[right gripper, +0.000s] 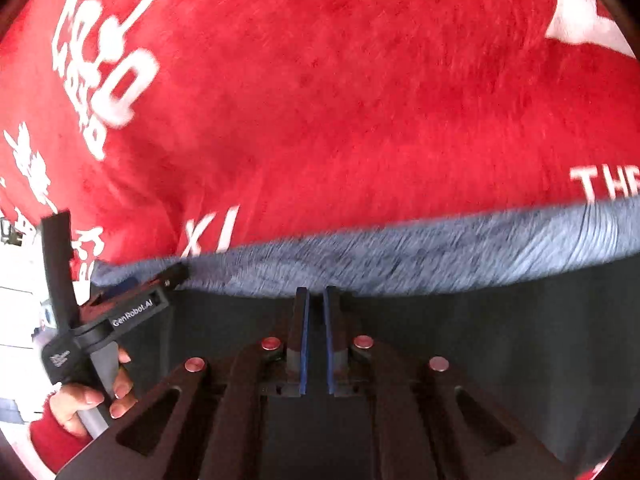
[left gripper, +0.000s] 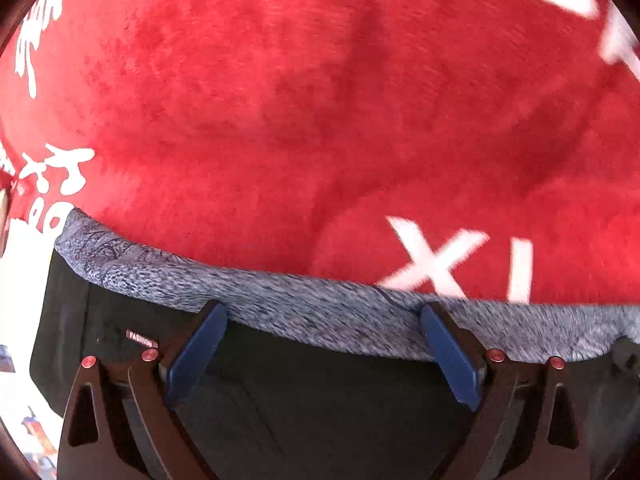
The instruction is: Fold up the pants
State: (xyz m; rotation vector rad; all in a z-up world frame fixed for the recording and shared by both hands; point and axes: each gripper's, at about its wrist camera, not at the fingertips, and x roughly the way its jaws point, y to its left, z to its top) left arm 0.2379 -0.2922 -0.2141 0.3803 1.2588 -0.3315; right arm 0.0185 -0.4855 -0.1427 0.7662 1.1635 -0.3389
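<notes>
The pants are dark cloth (left gripper: 320,400) with a mottled grey band (left gripper: 160,276) along their far edge, lying on a red blanket. A small "FASHION" tag (left gripper: 141,339) sits near the left corner. My left gripper (left gripper: 323,310) stands wide open, its blue pads over the seam between band and dark cloth, with nothing pinched. In the right wrist view the same grey band (right gripper: 440,252) runs across above the dark cloth (right gripper: 500,340). My right gripper (right gripper: 316,294) is shut at the band's near edge, and no cloth shows between its pads. The left gripper (right gripper: 172,276) reaches the band at far left.
A red plush blanket (left gripper: 320,100) with white lettering fills the area beyond the pants; it also shows in the right view (right gripper: 340,100). A person's hand (right gripper: 92,396) in a red sleeve grips the left tool's handle. A bright white surface (left gripper: 24,300) shows past the pants' left edge.
</notes>
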